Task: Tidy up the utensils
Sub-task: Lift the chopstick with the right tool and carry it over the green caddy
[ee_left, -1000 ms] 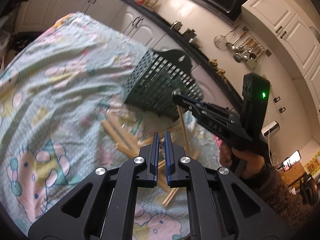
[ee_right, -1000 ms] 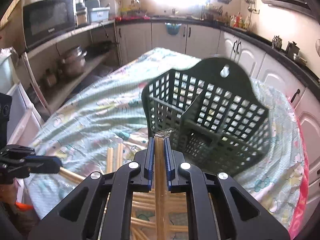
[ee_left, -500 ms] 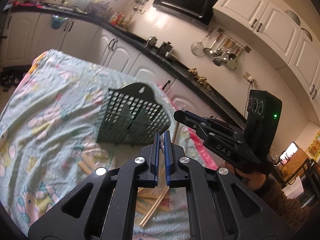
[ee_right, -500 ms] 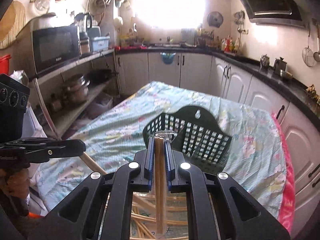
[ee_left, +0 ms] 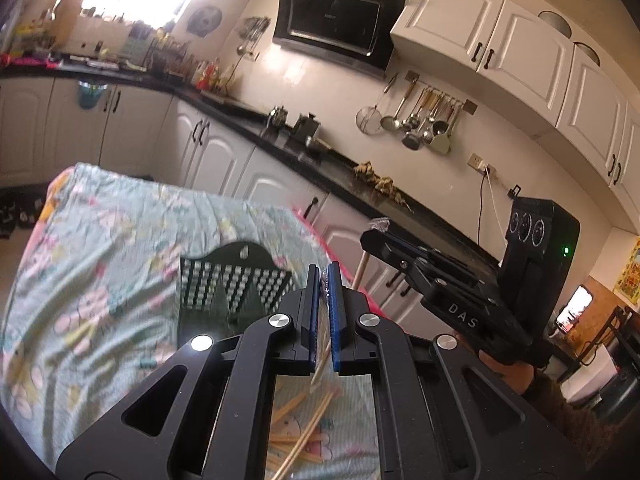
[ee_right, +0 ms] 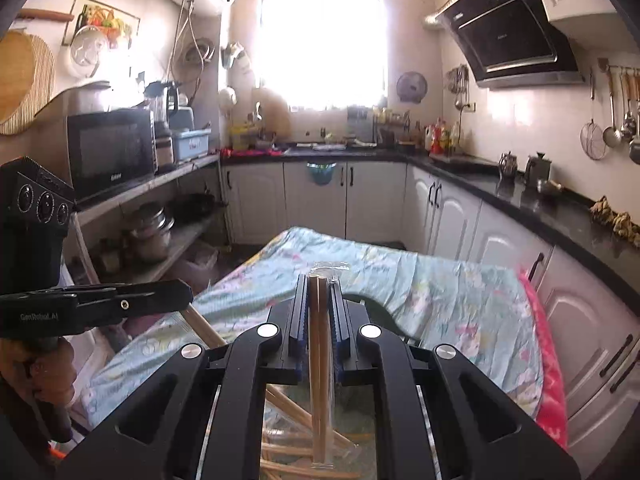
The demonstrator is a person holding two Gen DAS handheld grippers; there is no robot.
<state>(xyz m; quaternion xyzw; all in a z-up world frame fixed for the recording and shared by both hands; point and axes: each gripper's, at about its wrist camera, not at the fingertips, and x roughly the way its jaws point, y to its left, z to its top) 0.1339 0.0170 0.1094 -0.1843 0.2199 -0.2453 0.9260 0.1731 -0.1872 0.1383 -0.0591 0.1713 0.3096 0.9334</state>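
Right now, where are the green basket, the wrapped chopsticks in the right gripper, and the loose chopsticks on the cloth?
green basket (ee_left: 232, 280), left wrist view, its slotted back wall
wrapped chopsticks (ee_right: 319, 340), right wrist view, shaft between the pads
loose chopsticks (ee_left: 308, 432), left wrist view, mid-shaft

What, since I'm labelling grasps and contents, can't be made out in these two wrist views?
- Basket: blurred in the left wrist view; in the right wrist view the right tongs cover all but a rim, so its contents are unknown.
- Loose chopsticks on the cloth: both views, mostly hidden by the tongs' frames and the bottom edge; no count.
- Left tongs: left wrist view, pads hide how their chopstick is gripped.
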